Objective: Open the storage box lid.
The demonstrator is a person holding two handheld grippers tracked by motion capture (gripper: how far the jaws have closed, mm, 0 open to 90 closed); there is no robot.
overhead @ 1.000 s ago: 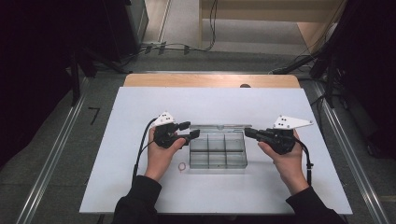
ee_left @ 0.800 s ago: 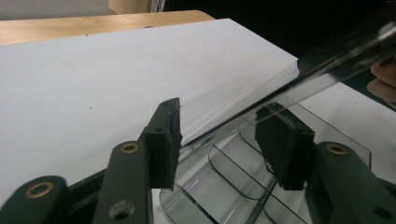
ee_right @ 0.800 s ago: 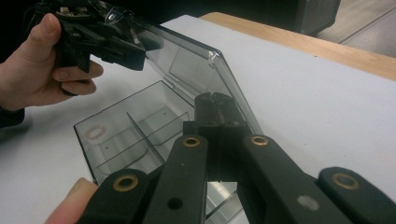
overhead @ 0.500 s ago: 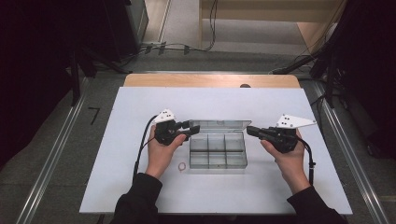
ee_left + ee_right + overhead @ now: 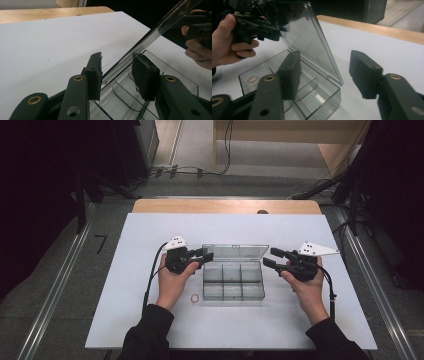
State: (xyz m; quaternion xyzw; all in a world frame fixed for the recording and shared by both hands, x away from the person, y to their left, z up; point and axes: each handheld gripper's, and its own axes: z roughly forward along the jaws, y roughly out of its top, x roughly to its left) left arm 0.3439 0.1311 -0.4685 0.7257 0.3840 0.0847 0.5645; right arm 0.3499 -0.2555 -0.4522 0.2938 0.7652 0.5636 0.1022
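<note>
Ring (image 5: 195, 297) — outside box (image 5: 233, 281), high view

The surface (image 5: 150, 235) was a white rectangular board, matte and plain, laid over a wooden top whose bare strip (image 5: 225, 206) showed along the 12 o'clock edge. Near its middle sat a clear plastic compartment box (image 5: 233, 281), divided into six cells, its transparent lid (image 5: 235, 252) raised and tilted toward 12 o'clock. Just beside the box, at its 8 o'clock corner, a small thin ring (image 5: 194, 297) lay flat on the white. A small dark spot (image 5: 262, 212) marked the wooden strip.
</note>
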